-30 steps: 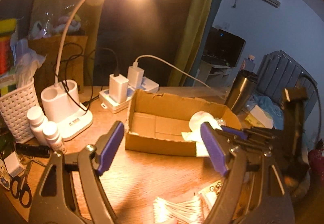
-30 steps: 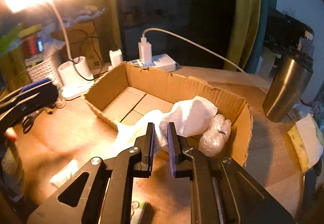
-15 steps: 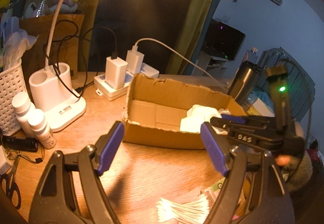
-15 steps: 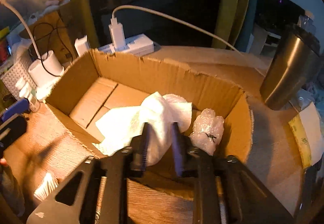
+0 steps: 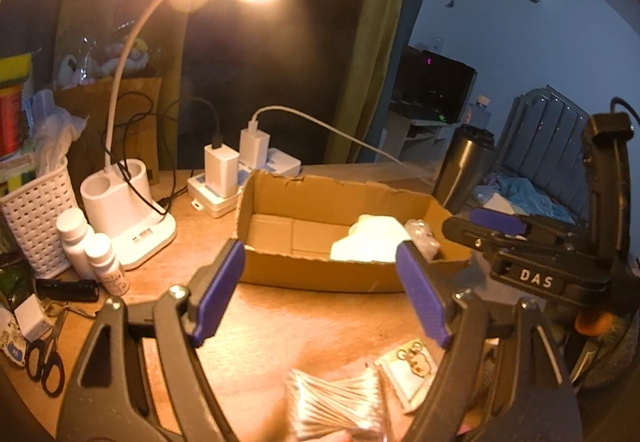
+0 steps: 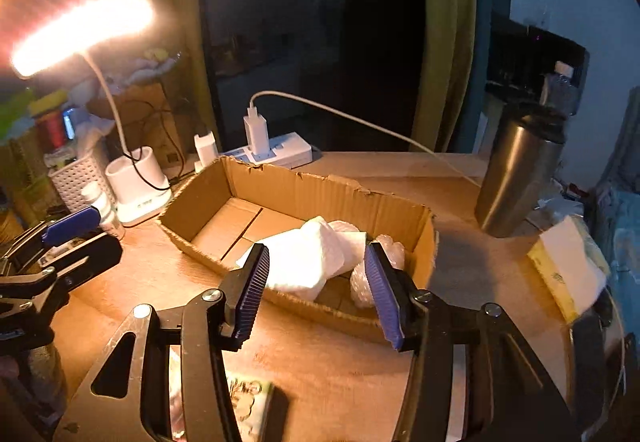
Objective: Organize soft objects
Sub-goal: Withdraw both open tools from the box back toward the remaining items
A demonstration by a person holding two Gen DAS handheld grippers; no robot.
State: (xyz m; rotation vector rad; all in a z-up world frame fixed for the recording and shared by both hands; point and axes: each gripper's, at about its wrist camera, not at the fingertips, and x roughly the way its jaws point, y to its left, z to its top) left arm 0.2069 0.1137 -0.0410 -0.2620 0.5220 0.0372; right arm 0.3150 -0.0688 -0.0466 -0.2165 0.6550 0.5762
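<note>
The right tool (image 6: pixel 316 292) stands wide open above the near wall of the shallow brown cardboard box (image 6: pixel 280 182), its ribbed purple pads holding nothing. The crumpled white tissue paper (image 6: pixel 308 262) lies inside the box at its right end, between and beyond the two pads, apart from both. Beside it, against the right wall, sits a small clear bubble-wrap bundle (image 6: pixel 386 246), partly hidden behind the right pad.

The left tool (image 5: pixel 320 294) is likewise spread wide and empty, hovering over the wooden surface (image 5: pixel 304 318) in front of the box. Beneath it a clear packet of cotton swabs (image 5: pixel 340 406) rests on the surface, next to a small flat printed packet (image 5: pixel 412 362). A lit white desk lamp (image 5: pixel 124 202), a white power strip with chargers (image 5: pixel 256 166) and a steel tumbler (image 6: pixel 516 170) stand around the box.
</note>
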